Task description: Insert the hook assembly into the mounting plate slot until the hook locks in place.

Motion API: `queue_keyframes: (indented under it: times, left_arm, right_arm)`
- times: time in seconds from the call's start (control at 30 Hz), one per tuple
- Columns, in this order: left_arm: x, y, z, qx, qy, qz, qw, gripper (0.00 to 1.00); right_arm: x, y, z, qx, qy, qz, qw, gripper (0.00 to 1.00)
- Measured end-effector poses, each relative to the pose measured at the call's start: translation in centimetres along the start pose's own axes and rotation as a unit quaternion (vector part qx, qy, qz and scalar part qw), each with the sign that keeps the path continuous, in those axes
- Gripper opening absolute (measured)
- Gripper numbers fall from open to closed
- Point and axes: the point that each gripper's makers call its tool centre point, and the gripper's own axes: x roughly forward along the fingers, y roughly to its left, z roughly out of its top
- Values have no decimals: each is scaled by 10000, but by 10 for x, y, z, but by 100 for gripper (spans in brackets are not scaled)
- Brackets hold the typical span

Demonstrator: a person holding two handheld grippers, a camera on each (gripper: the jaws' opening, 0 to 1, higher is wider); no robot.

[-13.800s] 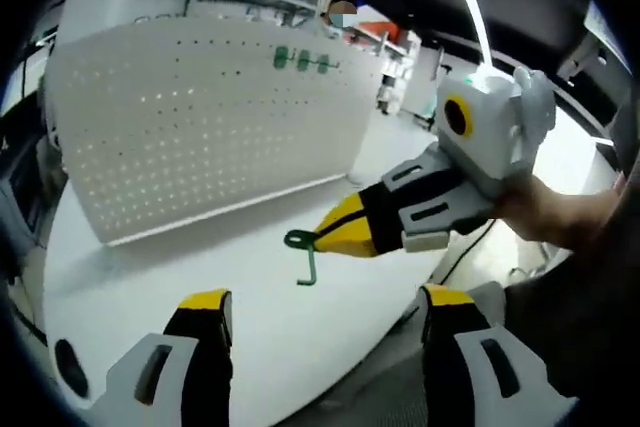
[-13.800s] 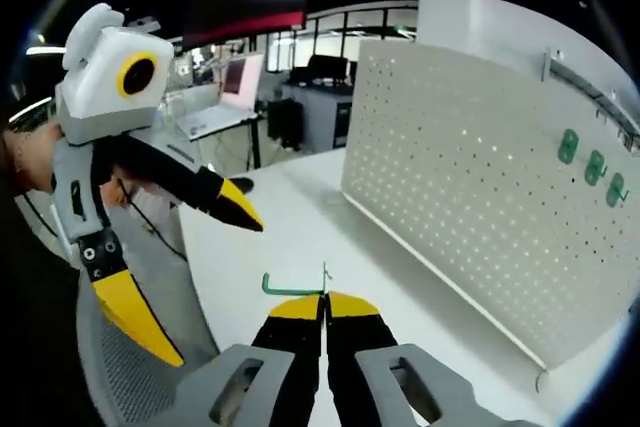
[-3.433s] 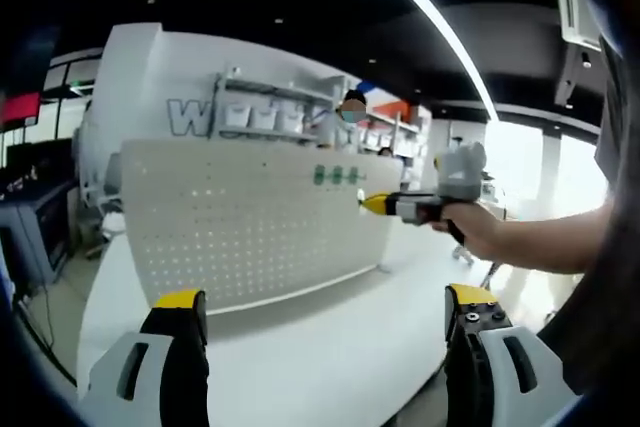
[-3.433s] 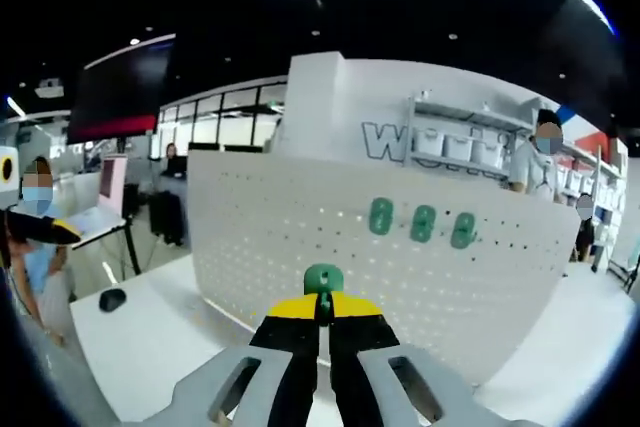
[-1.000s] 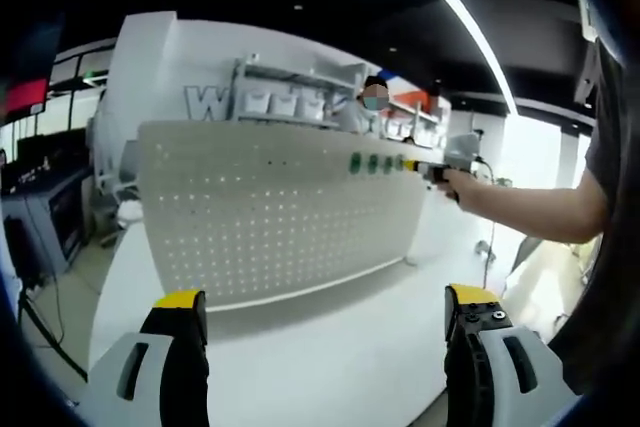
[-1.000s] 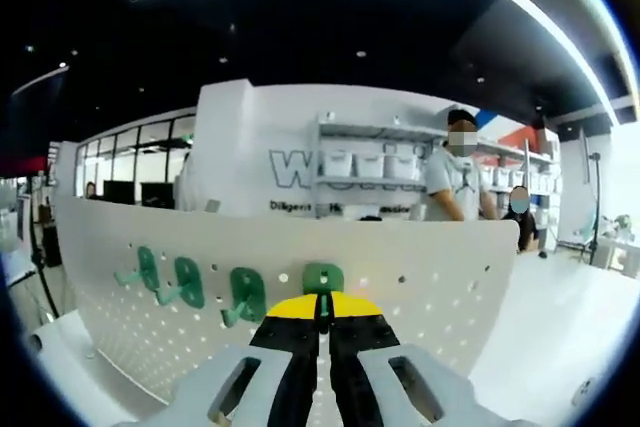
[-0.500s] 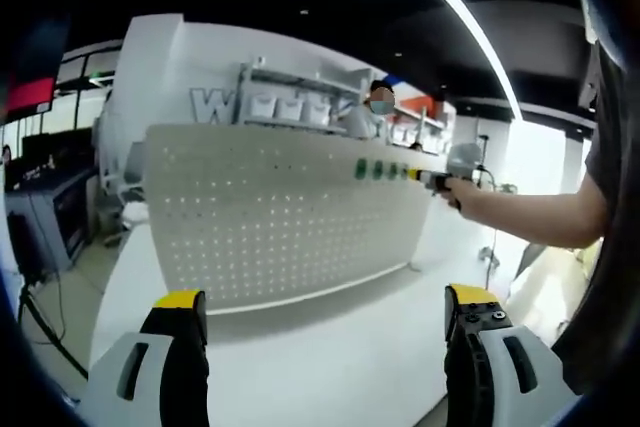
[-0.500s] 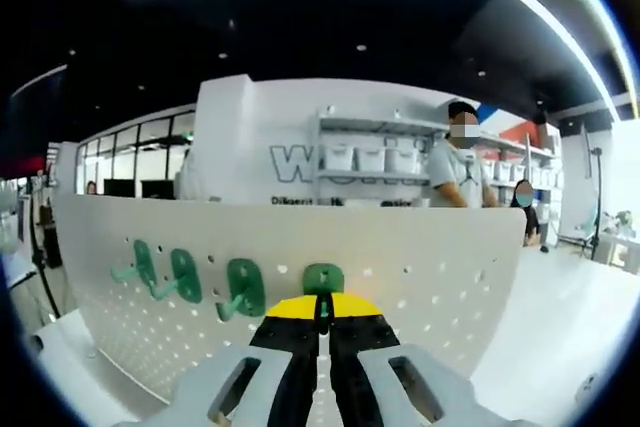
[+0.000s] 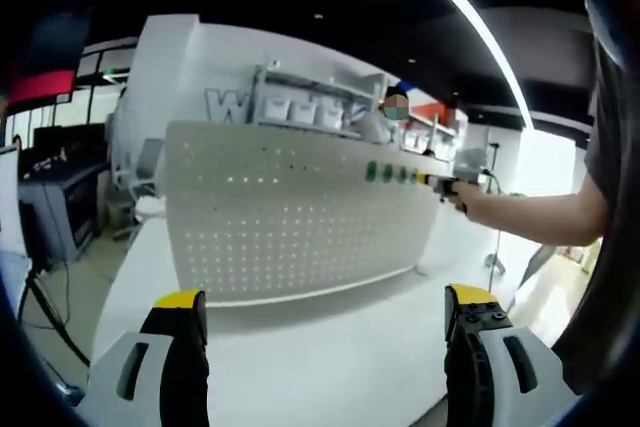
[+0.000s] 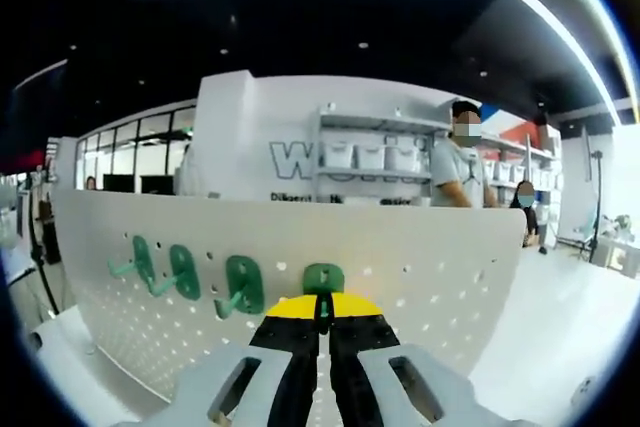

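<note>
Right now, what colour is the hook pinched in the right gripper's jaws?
Green hook, matching the three on the perforated white pegboard; clearest in the right gripper view.

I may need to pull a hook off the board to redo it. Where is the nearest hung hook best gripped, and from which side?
Probably by its arm, coming straight at the front of the pegboard. That hook has a flat green plate lying against the panel, and only the arm juts out toward the camera. The right gripper is shut on a fourth hook beside it.

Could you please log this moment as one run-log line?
right gripper: shut on green hook at pegboard | left gripper: open, idle | hooks mounted: three
</note>
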Motion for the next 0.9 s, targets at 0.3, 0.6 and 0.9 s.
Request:
queue_keyframes:
  times: [0.3,0.6,0.9]
  left_arm:
    - [-8,1,-3,-104,-65,14,9999,100]
    - [-10,-1,-11,-149,-48,-98,9998,100]
    - [-2,-3,-8,-110,-63,-191,9997,100]
  right_arm:
    - [0,0,0,17,123,2,9999,0]
    - [-1,1,0,42,176,-43,9998,0]
    - [-2,1,-1,-153,200,-66,9997,0]
